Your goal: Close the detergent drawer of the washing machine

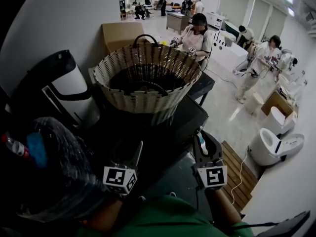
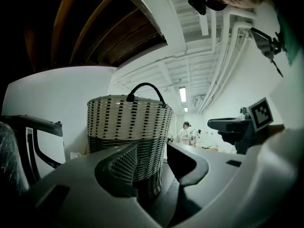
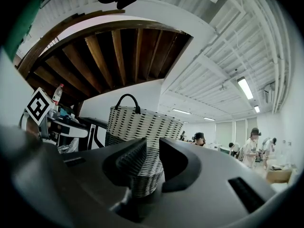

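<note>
A woven wicker basket (image 1: 148,78) with a black handle stands on a dark flat top (image 1: 185,117); no detergent drawer shows in any view. My left gripper (image 1: 127,149) hovers over the near part of that top, in front of the basket, open with nothing between its fingers. My right gripper (image 1: 206,139) is beside it at the top's right edge, its jaws a narrow gap apart and empty. Both point level at the basket (image 2: 128,127) (image 3: 142,122). In the left gripper view, the left gripper (image 2: 153,148) has the right gripper (image 2: 237,125) beside it.
A black and white appliance (image 1: 59,93) leans at the left, with a plastic-wrapped bundle (image 1: 49,157) and a bottle below it. A cardboard box (image 1: 121,33) is behind the basket. On the floor at right are a wooden pallet (image 1: 237,174) and a white toilet (image 1: 271,144). People work at tables behind.
</note>
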